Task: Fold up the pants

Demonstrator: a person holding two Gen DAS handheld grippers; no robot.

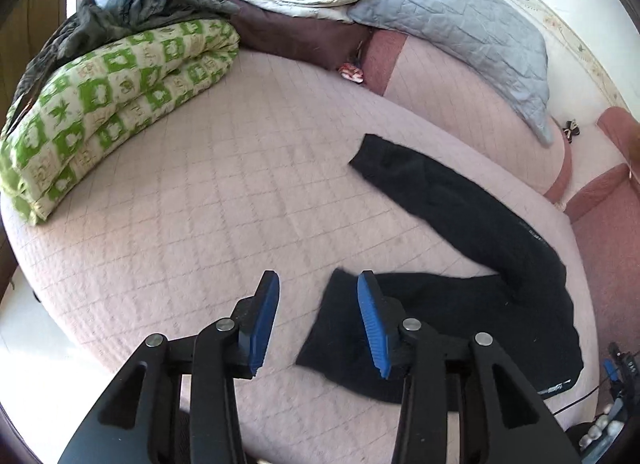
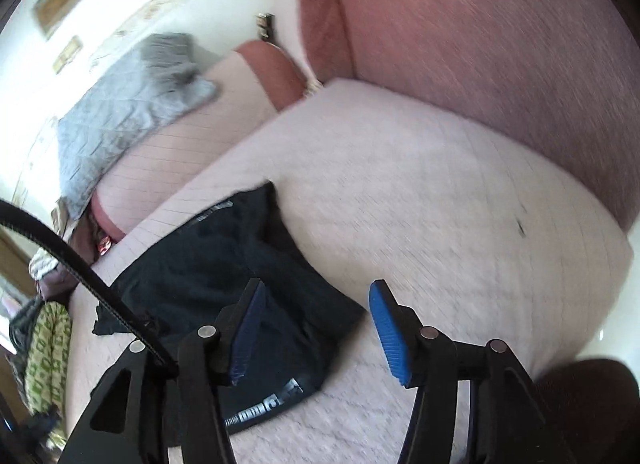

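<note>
With both the left gripper (image 1: 318, 296) and right gripper (image 2: 316, 300) released, empty, above the black fabric pants (image 1: 460, 248) splayed ahead on the pink quilted bed (image 1: 180, 204), a shallow pinch could likely catch only one layer, skewing the fold.

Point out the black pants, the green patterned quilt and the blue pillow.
black pants (image 1: 472, 220): left wrist view, middle of the far leg.
green patterned quilt (image 1: 108, 108): left wrist view, top fold.
blue pillow (image 1: 460, 28): left wrist view, centre.
</note>
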